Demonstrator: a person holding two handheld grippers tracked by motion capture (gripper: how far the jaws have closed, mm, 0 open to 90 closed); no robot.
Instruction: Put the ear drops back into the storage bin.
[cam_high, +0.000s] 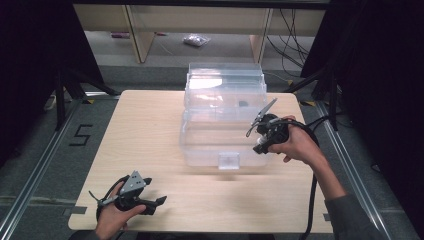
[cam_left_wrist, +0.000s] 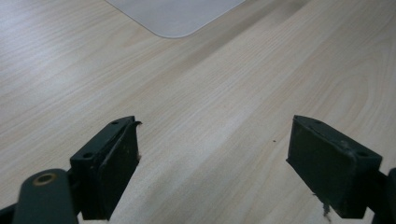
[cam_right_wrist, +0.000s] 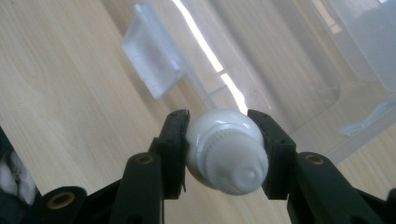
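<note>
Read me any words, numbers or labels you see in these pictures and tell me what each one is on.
"5": black tape figure on the grey floor, left of the table.
No readable text on the clear plastic box, on the white bottle in the right claw, or on the left claw.

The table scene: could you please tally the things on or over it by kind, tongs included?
Clear plastic box, lid open: 1
White ridged bottle, held in the right tongs above the box's front edge: 1
Tongs: 2, the left tongs open over the bare wooden table
Total: 4
</note>
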